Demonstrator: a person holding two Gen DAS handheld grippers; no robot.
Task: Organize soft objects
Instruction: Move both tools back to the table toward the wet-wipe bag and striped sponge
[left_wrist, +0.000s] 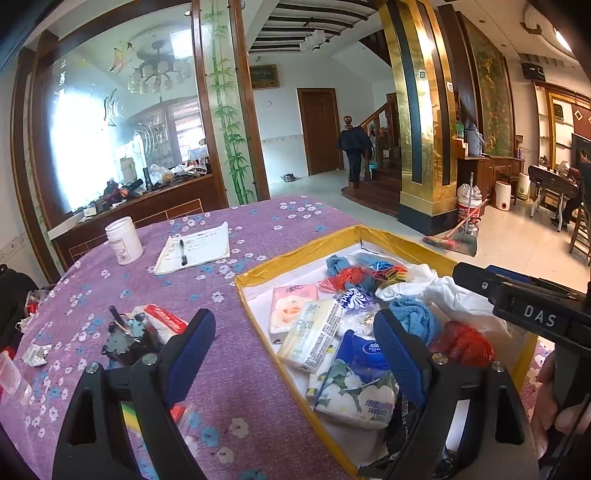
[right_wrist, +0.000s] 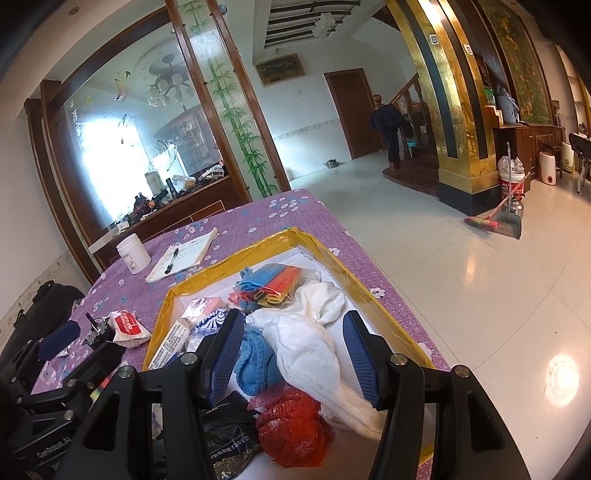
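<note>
Soft stuff lying in yellow-rimmed tray on purple table.
White cloth sitting btwn right claw fingers, jaws apart, not pressing it; left claw hanging wide open, empty, over tissue packs.

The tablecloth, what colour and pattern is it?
The tablecloth is purple with small white and blue flowers, clearest in the left wrist view.

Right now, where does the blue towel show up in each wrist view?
Left wrist: the blue towel lies in the yellow-edged tray, right of centre, just above the gripper's right finger.
Right wrist: the blue towel sits low at centre-left, beside the left finger, against the white cloth.
Shared landmark: the red plastic bag, next to the towel.
</note>
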